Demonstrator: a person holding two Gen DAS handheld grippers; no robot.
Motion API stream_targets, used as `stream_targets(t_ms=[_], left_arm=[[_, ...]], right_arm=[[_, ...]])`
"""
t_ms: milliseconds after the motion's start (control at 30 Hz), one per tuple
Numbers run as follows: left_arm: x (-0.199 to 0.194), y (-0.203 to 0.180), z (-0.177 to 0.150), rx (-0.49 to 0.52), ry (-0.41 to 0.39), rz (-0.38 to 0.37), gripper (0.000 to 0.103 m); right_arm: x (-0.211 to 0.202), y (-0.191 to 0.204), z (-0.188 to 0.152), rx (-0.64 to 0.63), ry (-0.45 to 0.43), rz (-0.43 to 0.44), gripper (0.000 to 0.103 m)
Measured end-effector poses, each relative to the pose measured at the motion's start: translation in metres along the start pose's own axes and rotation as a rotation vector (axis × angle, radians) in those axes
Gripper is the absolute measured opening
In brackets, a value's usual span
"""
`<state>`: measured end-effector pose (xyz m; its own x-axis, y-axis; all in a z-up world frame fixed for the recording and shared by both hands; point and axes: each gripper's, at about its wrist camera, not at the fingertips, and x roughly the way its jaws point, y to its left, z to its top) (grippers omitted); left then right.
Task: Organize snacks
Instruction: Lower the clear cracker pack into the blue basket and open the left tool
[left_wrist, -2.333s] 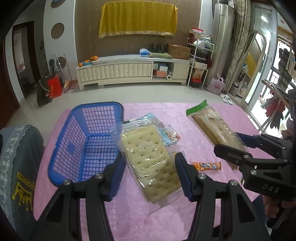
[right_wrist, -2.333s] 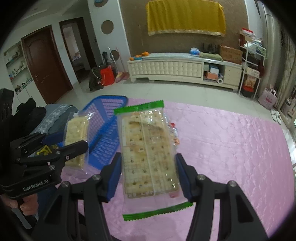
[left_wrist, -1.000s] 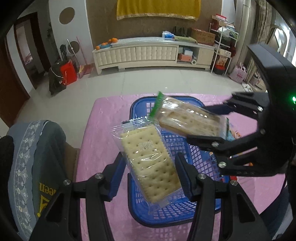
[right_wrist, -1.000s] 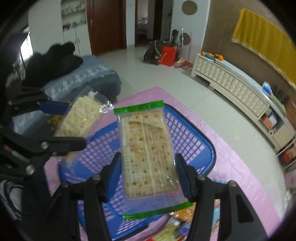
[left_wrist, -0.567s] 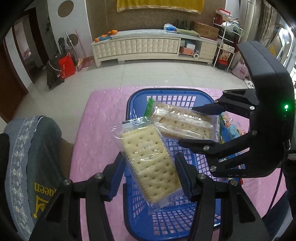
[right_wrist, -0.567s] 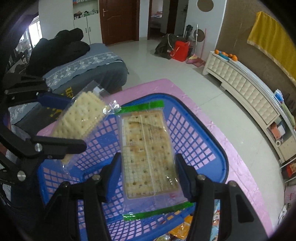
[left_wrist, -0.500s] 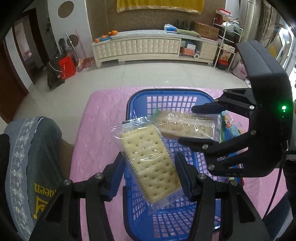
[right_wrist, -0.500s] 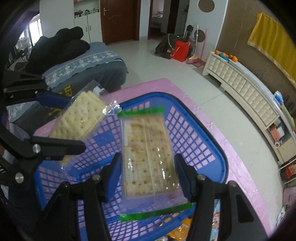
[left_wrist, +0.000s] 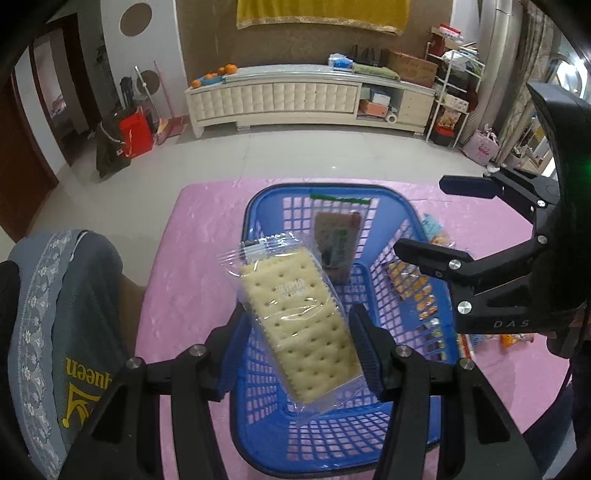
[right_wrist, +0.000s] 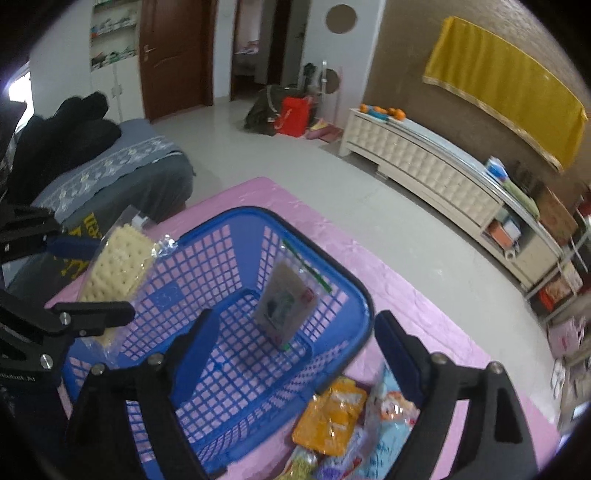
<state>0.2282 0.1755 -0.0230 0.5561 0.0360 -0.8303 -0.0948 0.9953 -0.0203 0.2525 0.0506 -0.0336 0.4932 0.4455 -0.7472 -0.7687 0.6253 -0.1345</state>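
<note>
Here the left gripper (left_wrist: 297, 341) pinches a clear-wrapped pale cracker pack (left_wrist: 295, 321) above the blue basket (left_wrist: 255, 206); right gripper (right_wrist: 291, 354) fingers are opening, empty.

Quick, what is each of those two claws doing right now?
Left gripper: shut on the cracker pack.
Right gripper: jaws opening, nothing between them.

You are working in a home living room: long cream TV cabinet (left_wrist: 310, 101) with oranges (left_wrist: 221, 70) on top, yellow wall cloth (left_wrist: 321, 14), tiled floor (left_wrist: 258, 155), wooden door (right_wrist: 173, 55), cluttered wire shelf (left_wrist: 448, 99).
</note>
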Motion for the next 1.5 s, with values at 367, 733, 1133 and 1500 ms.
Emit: stream_targets(t_ms=[367,733,1133,1500], left_arm=[[-0.008,-0.015,0.008,0.055,-0.023,-0.03,0.052],[0.037,-0.015,0.022,0.096,0.03,-0.035,0.052],[0.044,-0.013,0.035,0.128,-0.009,0.069,0.076],[-0.015,-0.037,0.017,0.097,-0.061,0.004,0.076]], right_arm=[[-0.013,-0.013,-0.016,0.16,0.065,-0.005,0.089],[0.006,-0.02,-0.02,0.215,0.097,-0.014,0.089],[0.0,-0.04,-0.028,0.293,0.09,-0.041,0.089],[-0.053,-0.036,-0.04,0.338,0.056,-0.041,0.089]])
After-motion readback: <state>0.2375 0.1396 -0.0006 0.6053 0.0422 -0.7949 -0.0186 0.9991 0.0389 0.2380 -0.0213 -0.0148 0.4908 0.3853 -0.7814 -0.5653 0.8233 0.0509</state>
